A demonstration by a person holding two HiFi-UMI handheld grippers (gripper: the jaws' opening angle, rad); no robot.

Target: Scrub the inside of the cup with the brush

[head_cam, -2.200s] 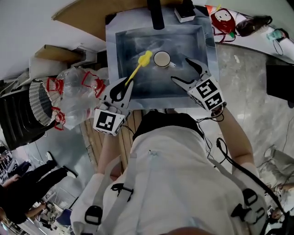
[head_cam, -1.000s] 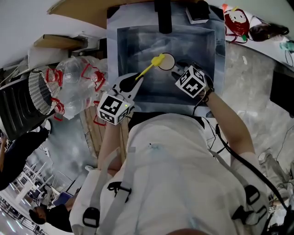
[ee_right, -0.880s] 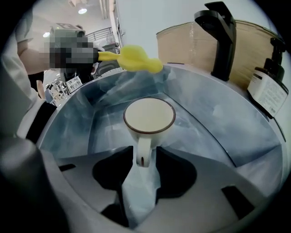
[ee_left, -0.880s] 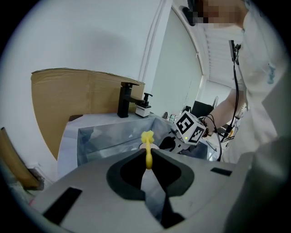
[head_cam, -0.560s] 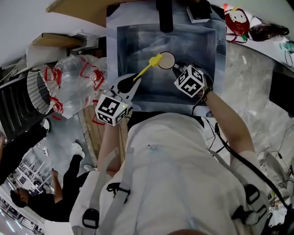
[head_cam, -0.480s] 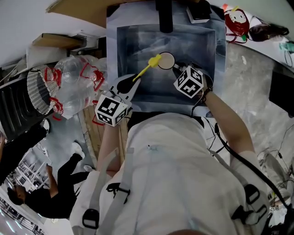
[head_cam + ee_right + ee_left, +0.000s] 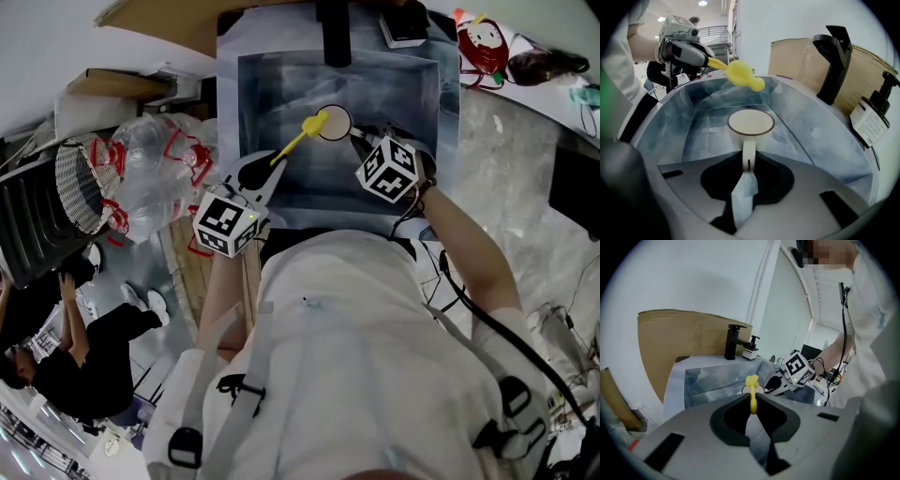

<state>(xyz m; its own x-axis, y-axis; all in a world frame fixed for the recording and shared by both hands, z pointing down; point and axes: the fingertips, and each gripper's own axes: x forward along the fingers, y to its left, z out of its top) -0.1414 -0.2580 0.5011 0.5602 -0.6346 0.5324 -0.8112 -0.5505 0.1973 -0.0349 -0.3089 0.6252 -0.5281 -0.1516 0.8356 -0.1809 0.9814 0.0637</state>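
where the cup (image 7: 751,125) stands in the sink (image 7: 820,140), its handle is held by the jaws of the right gripper (image 7: 748,163), which have just been closing on it. the yellow brush (image 7: 752,381) is held by the jaws of the left gripper (image 7: 753,398), its head beside the cup's rim.

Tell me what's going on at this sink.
A person works over the sink with a claw in each hand. The right claw has just been closing and now pinches the handle of the white cup, which stands upright in it. The left claw grips the yellow brush, its head by the cup's rim, not yet inside.
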